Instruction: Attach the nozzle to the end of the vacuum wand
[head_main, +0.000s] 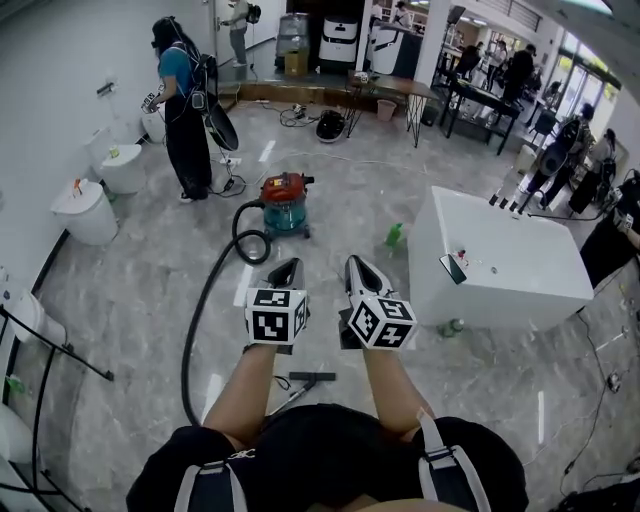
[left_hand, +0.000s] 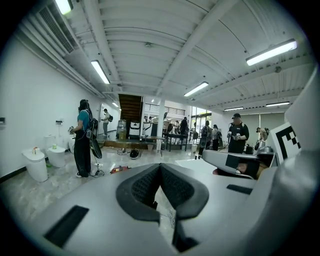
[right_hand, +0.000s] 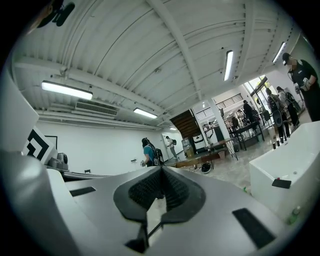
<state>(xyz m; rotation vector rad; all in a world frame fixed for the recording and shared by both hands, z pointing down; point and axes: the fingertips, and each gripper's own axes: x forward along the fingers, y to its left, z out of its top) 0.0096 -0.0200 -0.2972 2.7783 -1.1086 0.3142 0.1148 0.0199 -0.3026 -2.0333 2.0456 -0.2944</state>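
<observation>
Nozzle (head_main: 312, 376) lies on the grey floor (head_main: 130, 300).

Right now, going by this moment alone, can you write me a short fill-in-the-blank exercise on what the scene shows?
1. The left gripper and the right gripper both have their jaws ____, with nothing between them.
2. From the red-topped vacuum cleaner a black ____ curves across the floor toward the person.
3. The bottle lying on the floor near the white table is ____ in colour.

Missing words: shut; hose; green.
</observation>
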